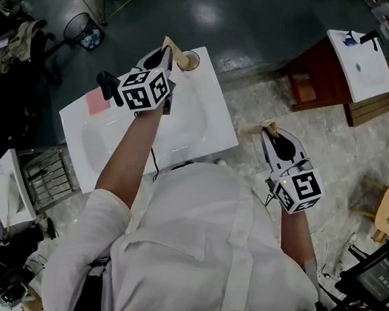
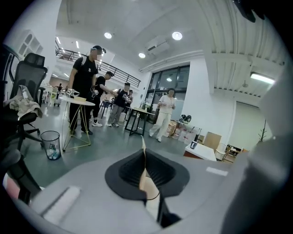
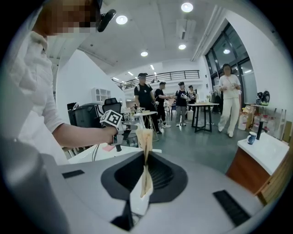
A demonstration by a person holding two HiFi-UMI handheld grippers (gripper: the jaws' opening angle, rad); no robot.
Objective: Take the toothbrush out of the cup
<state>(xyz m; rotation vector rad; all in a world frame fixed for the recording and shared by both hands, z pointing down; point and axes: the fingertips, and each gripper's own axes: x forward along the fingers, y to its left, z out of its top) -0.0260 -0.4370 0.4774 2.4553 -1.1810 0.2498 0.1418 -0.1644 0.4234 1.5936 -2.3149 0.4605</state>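
Nearest the camera we note the person's white shirt (image 1: 200, 240). The right gripper (image 1: 271, 130) hangs to the right of the white washbasin (image 1: 201, 118), over the speckled floor (image 1: 331, 136) and well apart from the cup (image 1: 188, 61). Its jaws are pressed together with nothing between them.

The left forearm (image 1: 130, 152) reaches across the basin. The left gripper (image 1: 169, 47) is over the basin's far end, its tip just beside the cup, which stands at the far right corner. Its jaws are also closed flat, and we see nothing caught in them. Its marker cube hides part of the basin.

A pink pad (image 1: 98, 101) lies at the basin's left side. We cannot make out the toothbrush in any view, so we cannot tell its place, long axis or heading.

Beyond stand a wire wastebasket (image 1: 80, 28) and a second white-topped stand (image 1: 361, 64).
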